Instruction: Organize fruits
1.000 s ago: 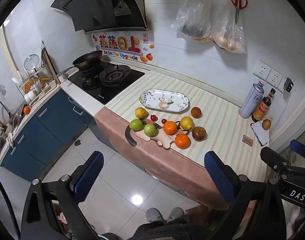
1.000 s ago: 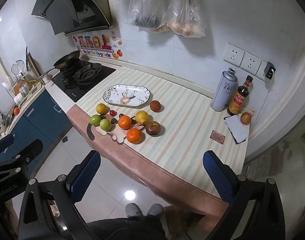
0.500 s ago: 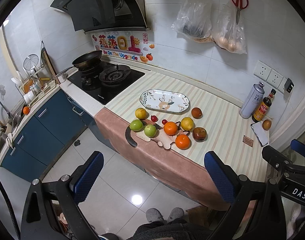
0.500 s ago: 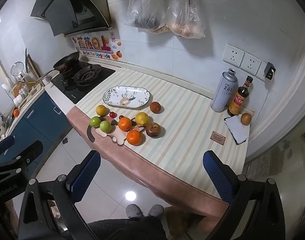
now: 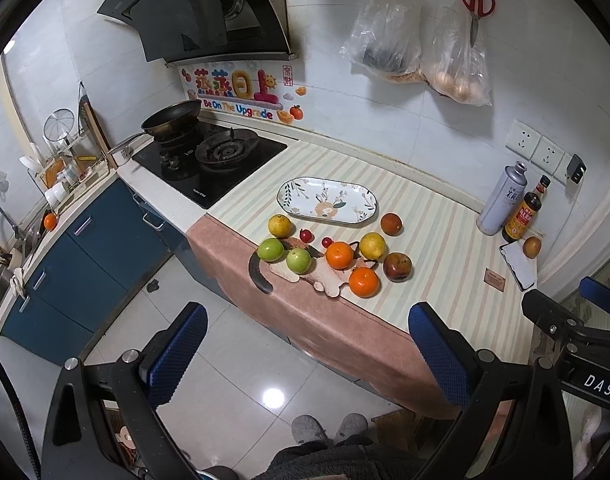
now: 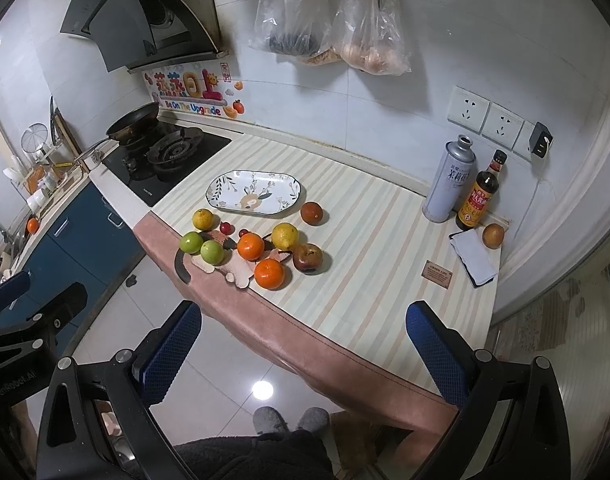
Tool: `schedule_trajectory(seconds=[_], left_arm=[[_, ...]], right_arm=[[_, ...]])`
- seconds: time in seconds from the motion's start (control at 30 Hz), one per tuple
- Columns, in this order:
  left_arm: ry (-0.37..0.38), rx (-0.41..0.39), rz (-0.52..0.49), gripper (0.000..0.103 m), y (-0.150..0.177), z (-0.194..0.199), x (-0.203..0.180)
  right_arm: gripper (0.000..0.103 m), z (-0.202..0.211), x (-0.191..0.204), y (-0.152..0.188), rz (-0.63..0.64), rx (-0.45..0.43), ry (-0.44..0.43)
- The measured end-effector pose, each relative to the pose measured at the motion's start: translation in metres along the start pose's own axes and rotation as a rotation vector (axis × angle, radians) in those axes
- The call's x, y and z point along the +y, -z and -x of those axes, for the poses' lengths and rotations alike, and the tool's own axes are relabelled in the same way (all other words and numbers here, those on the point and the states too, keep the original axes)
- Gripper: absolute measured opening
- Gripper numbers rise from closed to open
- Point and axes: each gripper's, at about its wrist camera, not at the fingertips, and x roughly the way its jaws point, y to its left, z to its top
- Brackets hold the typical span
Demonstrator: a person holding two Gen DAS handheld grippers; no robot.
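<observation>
Several fruits lie on the striped counter beside an oval patterned plate (image 5: 327, 201) (image 6: 254, 197), which holds nothing. Two green apples (image 5: 270, 249) (image 6: 190, 242), two oranges (image 5: 339, 255) (image 6: 269, 273), two yellow citrus (image 5: 372, 245) (image 6: 284, 235), a dark red apple (image 5: 397, 266) (image 6: 307, 257) and small red fruits (image 5: 306, 235) sit near a cat-shaped wooden board (image 5: 313, 276). A brown-red fruit (image 5: 391, 224) (image 6: 311, 213) lies right of the plate. My left gripper (image 5: 307, 350) and right gripper (image 6: 303, 346) hang open, well back from the counter, above the floor.
A gas stove (image 5: 221, 156) with a pan (image 5: 171, 118) stands left of the plate. A spray can (image 6: 449, 178), a sauce bottle (image 6: 477, 196) and a round fruit (image 6: 493, 235) stand at the back right. Bags (image 5: 417, 52) hang on the wall. A person's slippers (image 5: 329, 430) show below.
Both views have shifted very slightly; the fruits and plate have not moved and both grippers stay open.
</observation>
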Motion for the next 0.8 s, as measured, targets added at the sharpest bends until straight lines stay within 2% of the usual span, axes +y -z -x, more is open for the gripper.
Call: schedule_trajectory(seconds=[0.8], left_arm=[[-0.001, -0.003, 0.0, 0.103, 0.0006, 0.0007, -0.0022]], right_arm=[[0.103, 0.0014, 0.0028, 0.0043, -0.005, -0.005, -0.002]])
